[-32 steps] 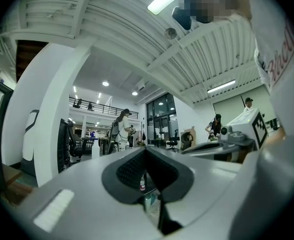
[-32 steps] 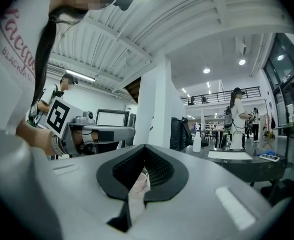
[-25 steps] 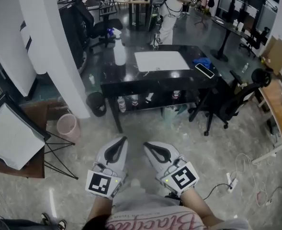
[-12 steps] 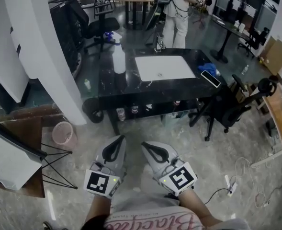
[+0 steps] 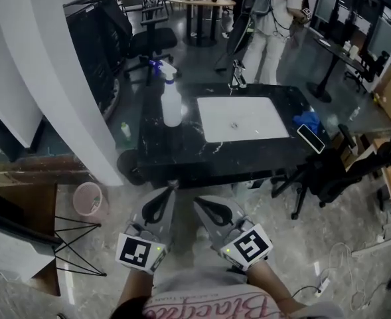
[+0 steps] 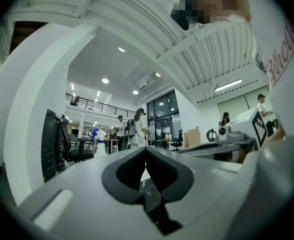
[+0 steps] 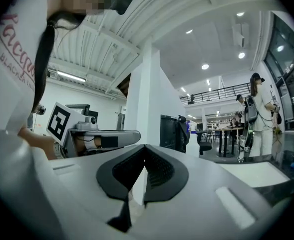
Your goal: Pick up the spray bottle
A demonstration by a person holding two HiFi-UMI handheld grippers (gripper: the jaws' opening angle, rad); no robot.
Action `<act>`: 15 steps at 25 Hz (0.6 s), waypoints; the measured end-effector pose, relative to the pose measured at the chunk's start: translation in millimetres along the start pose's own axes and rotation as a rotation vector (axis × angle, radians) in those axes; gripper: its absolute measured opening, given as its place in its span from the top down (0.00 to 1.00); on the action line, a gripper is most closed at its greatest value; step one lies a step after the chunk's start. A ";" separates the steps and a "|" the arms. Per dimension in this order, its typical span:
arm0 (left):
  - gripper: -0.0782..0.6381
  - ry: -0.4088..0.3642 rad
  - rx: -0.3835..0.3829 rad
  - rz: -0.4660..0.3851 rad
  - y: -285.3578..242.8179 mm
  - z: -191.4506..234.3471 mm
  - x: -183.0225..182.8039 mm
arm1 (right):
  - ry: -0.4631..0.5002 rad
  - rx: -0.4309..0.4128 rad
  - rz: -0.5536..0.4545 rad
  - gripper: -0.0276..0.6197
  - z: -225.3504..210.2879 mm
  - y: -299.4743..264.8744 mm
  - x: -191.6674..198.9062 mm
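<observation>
The spray bottle (image 5: pixel 171 104), white with a blue trigger head, stands upright near the far-left corner of the black table (image 5: pixel 175 153). In the left gripper view the spray bottle (image 6: pixel 96 135) is small and far off, left of the jaws. My left gripper (image 5: pixel 171 187) and right gripper (image 5: pixel 197 202) are held side by side over the floor, just short of the table's near edge and well short of the bottle. Both point level at the table. Left gripper (image 6: pixel 146 149) is shut and empty. Right gripper (image 7: pixel 145 147) also has its tips together, with nothing between them.
A white mat (image 5: pixel 243 118), a blue cloth (image 5: pixel 307 120) and a phone (image 5: pixel 311 138) lie on the table. A white pillar (image 5: pixel 62 78) and a pink bin (image 5: pixel 89 201) are to the left. An office chair (image 5: pixel 334 178) is on the right, and a person (image 5: pixel 278 18) stands beyond the table.
Both grippers have moved forward together towards the table. The table and bottle now sit lower and larger in the head view. Both grippers stay shut.
</observation>
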State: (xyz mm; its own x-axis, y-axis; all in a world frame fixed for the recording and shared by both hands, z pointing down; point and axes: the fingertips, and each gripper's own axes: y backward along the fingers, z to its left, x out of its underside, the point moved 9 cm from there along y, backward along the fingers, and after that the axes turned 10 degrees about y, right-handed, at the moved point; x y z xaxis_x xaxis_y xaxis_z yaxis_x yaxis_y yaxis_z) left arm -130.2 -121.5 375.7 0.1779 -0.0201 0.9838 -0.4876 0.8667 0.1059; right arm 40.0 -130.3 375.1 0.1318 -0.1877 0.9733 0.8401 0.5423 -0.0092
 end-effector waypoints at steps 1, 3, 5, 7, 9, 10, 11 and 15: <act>0.89 0.000 -0.008 -0.006 -13.5 7.2 -2.3 | 0.004 -0.009 -0.004 0.95 -13.3 -8.2 0.3; 0.89 -0.006 -0.021 -0.023 -41.7 21.8 -7.1 | 0.015 -0.026 -0.005 0.95 -40.5 -24.6 2.0; 0.89 -0.019 -0.038 -0.033 -70.2 37.5 -9.1 | 0.025 -0.048 0.004 0.95 -67.2 -41.4 6.4; 0.89 -0.033 -0.063 -0.037 -96.8 52.6 -10.0 | 0.043 -0.069 0.014 0.95 -91.5 -57.6 10.8; 0.84 -0.048 -0.091 -0.043 -119.6 66.8 -11.9 | 0.059 -0.089 0.010 0.95 -112.0 -71.4 12.8; 0.82 -0.056 -0.106 -0.044 -129.6 74.2 -13.0 | 0.063 -0.099 0.006 0.95 -120.8 -77.6 13.7; 0.79 -0.063 -0.122 -0.042 -139.2 81.5 -14.0 | 0.068 -0.107 0.004 0.95 -128.8 -83.3 14.9; 0.69 -0.094 -0.168 -0.015 -174.8 108.3 -16.4 | 0.060 -0.127 0.018 0.95 -152.8 -99.5 24.4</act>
State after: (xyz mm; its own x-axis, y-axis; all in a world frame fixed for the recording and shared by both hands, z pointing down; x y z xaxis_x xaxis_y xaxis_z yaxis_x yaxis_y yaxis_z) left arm -140.5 -326.7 356.7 0.0997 -0.0731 0.9923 -0.3343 0.9369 0.1026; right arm 40.0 -314.0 364.8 0.1759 -0.2299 0.9572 0.8964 0.4392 -0.0593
